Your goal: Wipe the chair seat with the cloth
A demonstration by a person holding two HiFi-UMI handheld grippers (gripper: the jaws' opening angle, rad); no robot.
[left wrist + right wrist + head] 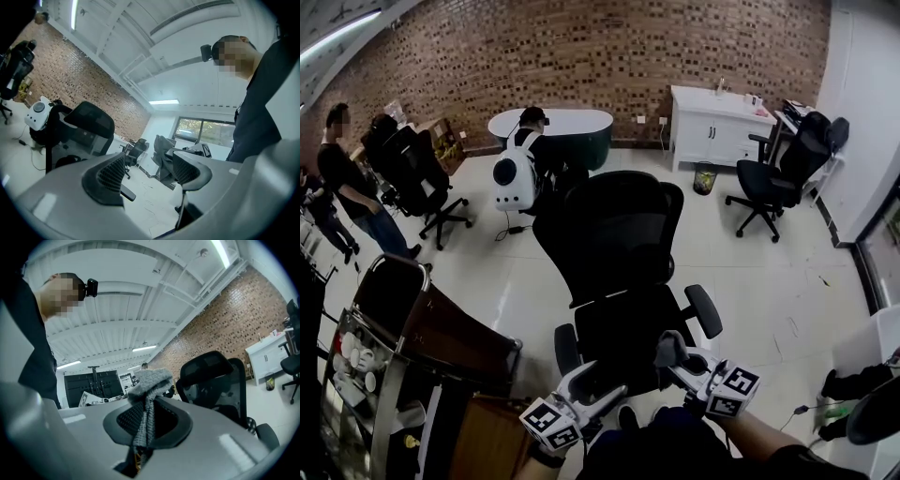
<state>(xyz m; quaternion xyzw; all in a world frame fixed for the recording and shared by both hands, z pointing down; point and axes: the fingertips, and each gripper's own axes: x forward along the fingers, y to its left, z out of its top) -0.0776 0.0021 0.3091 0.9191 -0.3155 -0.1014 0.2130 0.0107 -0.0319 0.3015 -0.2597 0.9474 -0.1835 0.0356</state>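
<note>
Grey cloth [150, 380] lengthwise (in right claw [146, 417])

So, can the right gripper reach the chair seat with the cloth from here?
Probably yes: the right gripper, shut on the cloth, hangs by the chair seat at its front edge, and nothing stands between them.

The chair [623, 239] stands on the floor straight before you, its seat [623, 328] nearest you. Your left gripper [602, 384] is over the seat's near left corner. Your right gripper [673, 354] is over its near right edge, the cloth [667, 348] between its fingers [174, 423]. Against the far wall, a cabinet [717, 127] stands right of a table [567, 124].
</note>
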